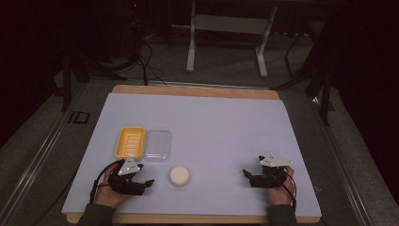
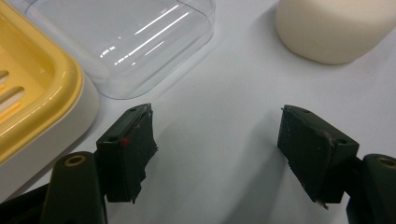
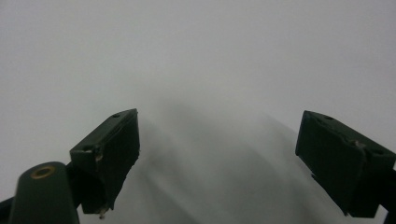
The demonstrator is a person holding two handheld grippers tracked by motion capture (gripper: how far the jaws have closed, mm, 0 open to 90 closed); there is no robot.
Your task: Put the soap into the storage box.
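The left gripper [image 1: 141,180] rests low at the near left of the table, held in the person's left hand [image 1: 109,189], its jaws spread wide with only bare white surface between them in the left gripper view; it points toward the table's middle and grips nothing. Just ahead of it and a little to its right lies the round cream soap bar [image 1: 179,175], apart from the jaws; in the left gripper view the soap bar [image 2: 334,28] is cut off by the top edge, so its full outline cannot be read, and being round it shows no clear long axis. Beyond the gripper sits the yellow soap dish [image 1: 130,141], its long axis running away from the person, slotted floor facing up, and cropped at the left edge of the left gripper view [image 2: 32,98]. Touching its right side lies the clear lid [image 1: 158,146], parallel to it, faint against the white table cover [image 1: 226,122]. Well apart at the near right, the right gripper [image 1: 249,175], in the right hand [image 1: 281,188], points left with its jaws wide open and empty over blurred white surface. The room beyond the table is dark and hard to make out.
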